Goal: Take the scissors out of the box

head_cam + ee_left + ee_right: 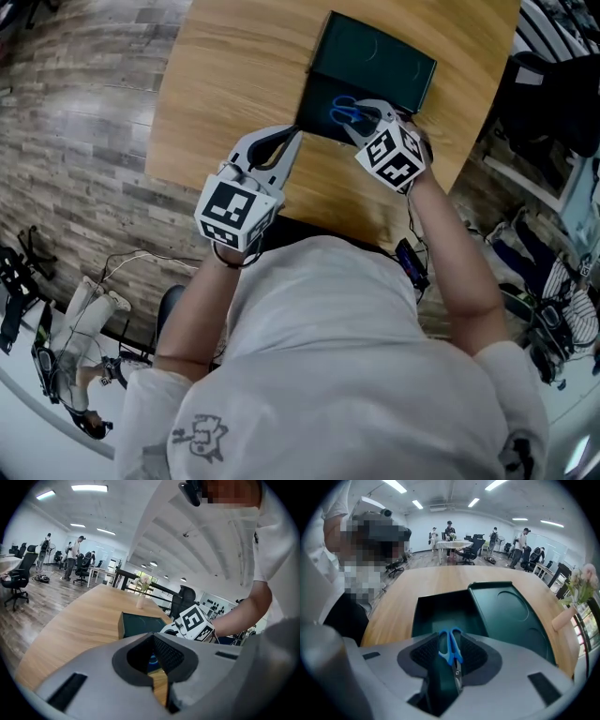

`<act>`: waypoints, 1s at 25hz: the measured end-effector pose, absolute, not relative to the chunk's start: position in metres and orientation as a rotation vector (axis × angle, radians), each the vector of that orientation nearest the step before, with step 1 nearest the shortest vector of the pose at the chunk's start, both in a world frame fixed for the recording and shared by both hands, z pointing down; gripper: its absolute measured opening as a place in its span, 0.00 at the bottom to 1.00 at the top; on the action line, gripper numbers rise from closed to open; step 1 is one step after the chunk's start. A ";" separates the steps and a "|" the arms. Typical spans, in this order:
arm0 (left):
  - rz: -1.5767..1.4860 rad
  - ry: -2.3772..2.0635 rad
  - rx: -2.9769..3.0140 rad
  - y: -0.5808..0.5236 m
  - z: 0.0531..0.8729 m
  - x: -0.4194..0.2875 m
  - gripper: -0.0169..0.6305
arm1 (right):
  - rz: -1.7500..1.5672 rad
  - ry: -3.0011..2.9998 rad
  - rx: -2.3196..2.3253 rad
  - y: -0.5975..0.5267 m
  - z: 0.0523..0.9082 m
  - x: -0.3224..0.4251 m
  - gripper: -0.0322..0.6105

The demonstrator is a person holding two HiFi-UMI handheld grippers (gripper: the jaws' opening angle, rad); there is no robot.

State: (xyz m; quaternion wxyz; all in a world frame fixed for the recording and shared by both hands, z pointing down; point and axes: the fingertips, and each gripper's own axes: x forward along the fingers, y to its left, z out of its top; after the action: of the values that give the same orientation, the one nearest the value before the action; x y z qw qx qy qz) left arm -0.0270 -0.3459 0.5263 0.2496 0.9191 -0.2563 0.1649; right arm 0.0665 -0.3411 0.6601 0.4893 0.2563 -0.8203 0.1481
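You're holding the R tongs (361, 114) tipped steeply down into the open box (319, 98) on the counter (234, 75). They're standing spread, w/ the scissors (349, 112) lying between them on the box floor. In the right gripper view the blue handles are sitting right between the pads (476, 656), blades running back toward the camera. Can't tell whether the pads are actually touching the handles. The scissors aren't lifted; they're lying inside the box, near the wall closest to you. The lid (375, 56) is lying inside-up right against the box's far side. You're keeping the L tongs (295, 134) just beside the box's near-left corner, pointing shallowly down at it. They're pressed together at the tips and pinching nothing; only a sliver of counter is showing through behind the tips in the left gripper view. A small vase (140, 602) w/ flowers is standing farther along the counter, well apart from the box.
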 end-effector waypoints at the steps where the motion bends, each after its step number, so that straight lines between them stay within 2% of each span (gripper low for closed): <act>1: 0.457 -0.693 2.500 -0.347 0.529 -0.027 0.03 | 0.352 -1.974 0.608 -0.340 0.665 0.066 0.28; 15: 0.463 -0.676 2.443 -0.358 0.549 -0.031 0.03 | 0.377 -1.887 0.550 -0.345 0.707 0.066 0.28; 25: 0.464 -0.681 2.430 -0.359 0.552 -0.031 0.03 | 0.350 -1.915 0.560 -0.345 0.707 0.063 0.20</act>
State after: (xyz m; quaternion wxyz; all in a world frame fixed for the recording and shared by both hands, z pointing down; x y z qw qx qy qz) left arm -0.0311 -0.3592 0.5515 0.2838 0.9081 -0.2544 0.1733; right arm 0.0628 -0.3449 0.7073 0.5293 0.2347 -0.8021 0.1465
